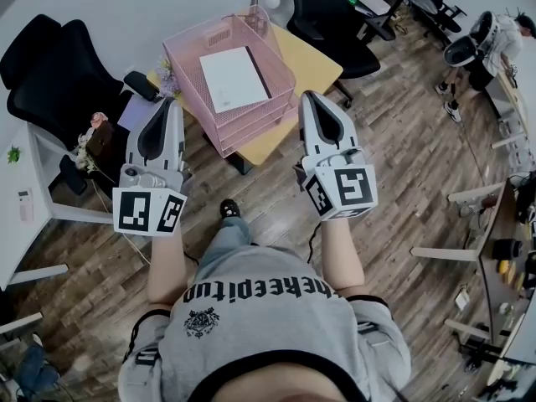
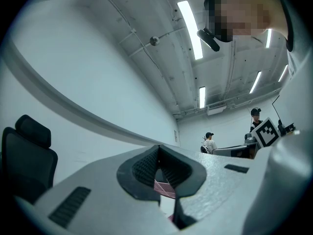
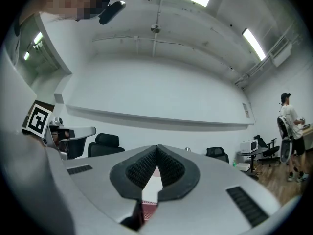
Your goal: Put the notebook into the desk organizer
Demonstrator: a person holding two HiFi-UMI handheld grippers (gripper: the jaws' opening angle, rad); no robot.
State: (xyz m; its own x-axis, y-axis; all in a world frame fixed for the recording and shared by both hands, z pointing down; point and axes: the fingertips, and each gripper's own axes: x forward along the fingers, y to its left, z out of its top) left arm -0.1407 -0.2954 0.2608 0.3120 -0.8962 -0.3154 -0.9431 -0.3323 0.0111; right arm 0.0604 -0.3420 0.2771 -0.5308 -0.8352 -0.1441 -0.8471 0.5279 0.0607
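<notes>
The left gripper (image 1: 172, 101) and the right gripper (image 1: 308, 95) are both clenched, tips together on nothing, and they flank the organizer's (image 1: 244, 129) near corners in the head view. The notebook (image 1: 233, 79), white with a dark edge on one side, lies flat in the top tray of this pink mesh organizer. It stands on a yellow table (image 1: 311, 64). A black chair (image 1: 59, 86) stands left of it and another chair (image 1: 328, 15) behind.

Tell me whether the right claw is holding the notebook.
No, the notebook lies in the pink desk organizer, clear of the shut right claw.
</notes>
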